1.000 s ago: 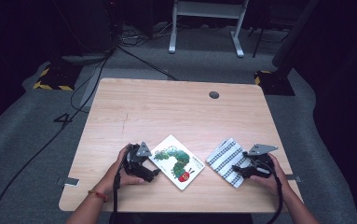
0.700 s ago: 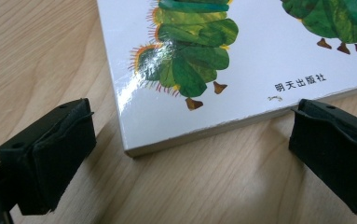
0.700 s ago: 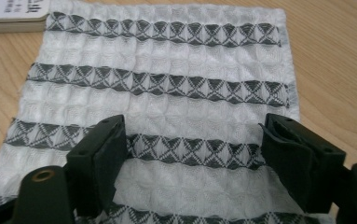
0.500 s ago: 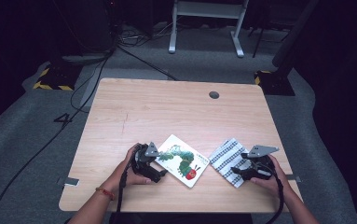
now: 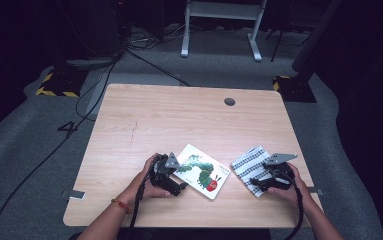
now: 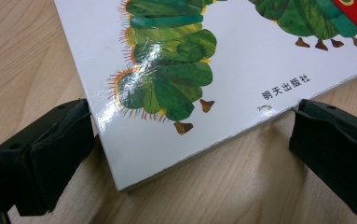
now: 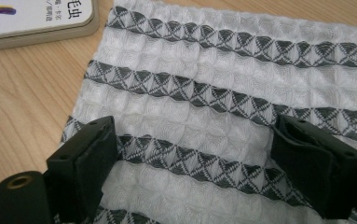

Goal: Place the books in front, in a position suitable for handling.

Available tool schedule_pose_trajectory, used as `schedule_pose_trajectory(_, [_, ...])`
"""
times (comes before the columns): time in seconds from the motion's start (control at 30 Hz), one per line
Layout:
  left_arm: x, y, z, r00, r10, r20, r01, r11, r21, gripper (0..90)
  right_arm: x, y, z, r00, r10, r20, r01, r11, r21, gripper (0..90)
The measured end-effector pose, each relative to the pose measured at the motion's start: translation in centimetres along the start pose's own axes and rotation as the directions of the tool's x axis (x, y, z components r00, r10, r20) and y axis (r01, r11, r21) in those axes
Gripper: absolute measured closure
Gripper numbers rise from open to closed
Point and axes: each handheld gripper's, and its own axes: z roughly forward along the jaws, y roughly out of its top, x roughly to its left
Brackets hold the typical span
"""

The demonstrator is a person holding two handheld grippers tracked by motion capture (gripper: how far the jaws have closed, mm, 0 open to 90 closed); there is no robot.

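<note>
High view: book (image 5: 201, 171) and cloth (image 5: 249, 165) lie near the table's (image 5: 179, 120) front edge.
Left gripper (image 6: 190, 154): jaws wide, straddling book's corner.
Right gripper (image 7: 195, 172): jaws wide over cloth, gripping nothing.

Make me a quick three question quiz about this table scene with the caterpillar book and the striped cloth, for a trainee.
1. True or false: the left claw is clamped shut on the picture book.
2. Which thing lies under the right claw? A) the picture book B) the striped cloth C) bare table
3. Fill in: in the high view, the book lies to the ____ of the cloth.

Key:
1. False. Its jaws stand open, one either side of the book's near corner.
2. B. The open jaws sit over the cloth.
3. Left.
</note>
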Motion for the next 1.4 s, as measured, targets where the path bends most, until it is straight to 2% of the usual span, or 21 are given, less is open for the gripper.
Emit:
schedule_pose_trajectory(0.23, [-1.1,1.1,1.0,0.9999,0.009,0.014,-0.009,1.0,-0.002,0.0,-0.4,-0.1,-0.4,1.0,-0.005,-0.007,0.006,1.0,0.012,25.3])
schedule_pose_trajectory(0.27, [-1.2,1.2,1.2,0.9999,0.01,0.012,-0.01,0.9999,-0.006,0.0,-0.6,-0.2,-0.7,1.0,-0.003,-0.003,0.003,1.0,0.009,35.5])
schedule_pose_trajectory(0.3, [-1.2,1.3,1.2,0.9999,0.01,0.013,-0.01,0.9999,-0.003,0.0,-0.6,-0.2,-0.7,1.0,-0.003,-0.003,0.003,1.0,0.009,35.5])
schedule_pose_trajectory(0.33, [-1.3,1.3,1.2,0.9999,0.009,0.012,-0.009,1.0,-0.003,0.0,-0.7,-0.2,-0.8,1.0,0.0,-0.001,0.0,1.0,0.005,40.0])
schedule_pose_trajectory(0.43, [-1.3,1.3,1.2,0.9999,0.01,0.01,-0.01,0.9999,-0.004,0.2,-1.4,-0.5,-1.2,0.9999,0.014,0.008,-0.014,1.0,-0.014,59.3])
schedule_pose_trajectory(0.67, [-1.2,0.7,0.7,0.9997,0.015,0.017,-0.015,0.9999,-0.004,0.5,-2.1,-1.0,-1.3,0.9994,0.028,0.022,-0.027,0.999,-0.045,75.5])
schedule_pose_trajectory(0.8, [-1.1,0.2,0.2,0.9997,0.016,0.017,-0.016,0.9999,-0.003,0.5,-2.1,-1.0,-1.3,0.9991,0.03,0.031,-0.029,0.998,-0.05,79.0])
schedule_pose_trajectory(0.93, [-1.0,-1.1,-0.9,0.9998,0.016,0.015,-0.016,0.9999,-0.005,0.5,-2.2,-1.2,-1.4,0.9992,0.027,0.03,-0.026,0.998,-0.056,81.3])
schedule_pose_trajectory(1.0, [-0.7,-1.9,-1.7,0.9998,0.017,0.012,-0.017,0.9998,-0.002,0.5,-2.4,-1.3,-1.5,0.9987,0.048,0.018,-0.047,0.997,-0.064,82.0])
schedule_pose_trajectory(1.27, [0.4,-5.1,-4.5,0.9994,-0.024,-0.026,0.024,0.9997,0.0,0.6,-2.7,-1.4,-2.4,0.9975,0.065,0.029,-0.061,0.991,-0.122,83.0])
schedule_pose_trajectory(1.4, [0.7,-5.5,-4.8,0.9981,-0.042,-0.044,0.042,0.9991,-0.003,1.0,-2.8,-1.5,-2.8,0.997,0.067,0.039,-0.061,0.989,-0.138,83.1])
